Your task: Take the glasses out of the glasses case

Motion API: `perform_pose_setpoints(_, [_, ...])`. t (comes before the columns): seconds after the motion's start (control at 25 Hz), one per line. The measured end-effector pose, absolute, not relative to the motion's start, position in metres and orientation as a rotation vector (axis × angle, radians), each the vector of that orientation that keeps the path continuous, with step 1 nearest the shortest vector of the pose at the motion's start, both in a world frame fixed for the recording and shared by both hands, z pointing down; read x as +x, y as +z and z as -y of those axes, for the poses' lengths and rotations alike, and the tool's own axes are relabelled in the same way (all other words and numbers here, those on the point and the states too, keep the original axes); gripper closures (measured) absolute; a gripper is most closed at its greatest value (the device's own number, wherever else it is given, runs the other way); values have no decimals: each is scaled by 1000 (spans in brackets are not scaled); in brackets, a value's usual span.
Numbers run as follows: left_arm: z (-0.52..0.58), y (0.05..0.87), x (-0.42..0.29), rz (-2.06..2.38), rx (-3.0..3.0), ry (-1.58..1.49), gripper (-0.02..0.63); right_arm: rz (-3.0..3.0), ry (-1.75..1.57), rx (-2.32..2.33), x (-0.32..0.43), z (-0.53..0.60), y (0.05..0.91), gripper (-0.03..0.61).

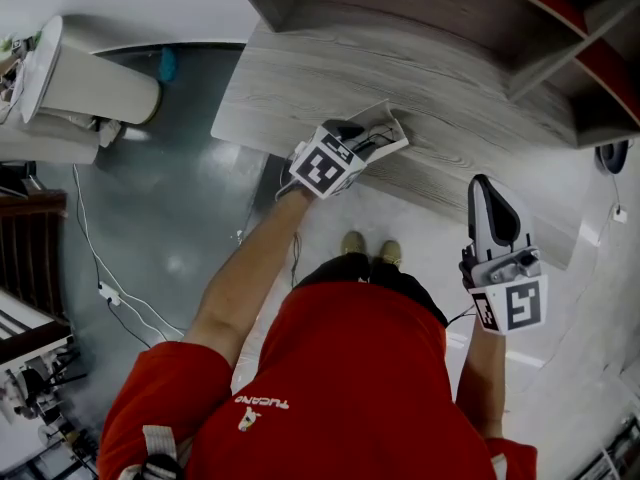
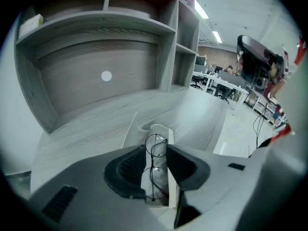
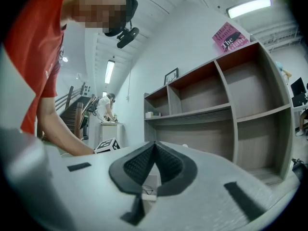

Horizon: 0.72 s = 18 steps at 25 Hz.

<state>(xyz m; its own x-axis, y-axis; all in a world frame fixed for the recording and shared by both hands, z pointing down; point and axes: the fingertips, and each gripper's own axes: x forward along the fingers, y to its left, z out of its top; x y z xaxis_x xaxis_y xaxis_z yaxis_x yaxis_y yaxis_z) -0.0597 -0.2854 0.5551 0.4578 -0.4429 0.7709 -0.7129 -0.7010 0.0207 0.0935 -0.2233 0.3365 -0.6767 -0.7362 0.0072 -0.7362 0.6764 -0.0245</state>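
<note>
A white glasses case [image 1: 388, 140] lies open on the grey wooden table [image 1: 450, 78], close to its front edge. My left gripper [image 1: 365, 138] points down over it. In the left gripper view the thin wire-framed glasses [image 2: 155, 170] rest in the case [image 2: 159, 131], seen in the gap between the open jaws [image 2: 156, 150]; the pads stand apart from them. My right gripper [image 1: 486, 186] hangs off the table's front edge over the floor, to the right of the case. Its jaws [image 3: 154, 146] meet at the tips with nothing in them. The case [image 3: 149, 186] shows small beneath the pads.
A grey shelf unit with red-lined compartments [image 1: 560, 28] rises at the back of the table. A white cabinet [image 1: 90, 83] stands on the floor to the left, with cables [image 1: 100, 278] trailing near it. In the right gripper view the person's arm [image 3: 53, 124] reaches across at the left.
</note>
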Motion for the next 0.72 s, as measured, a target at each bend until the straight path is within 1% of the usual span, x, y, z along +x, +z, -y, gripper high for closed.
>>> perform_pose_setpoints(0.72, [287,588,-61,860,2253,1247,498,-2867,-86,-1327,105,227,350,574])
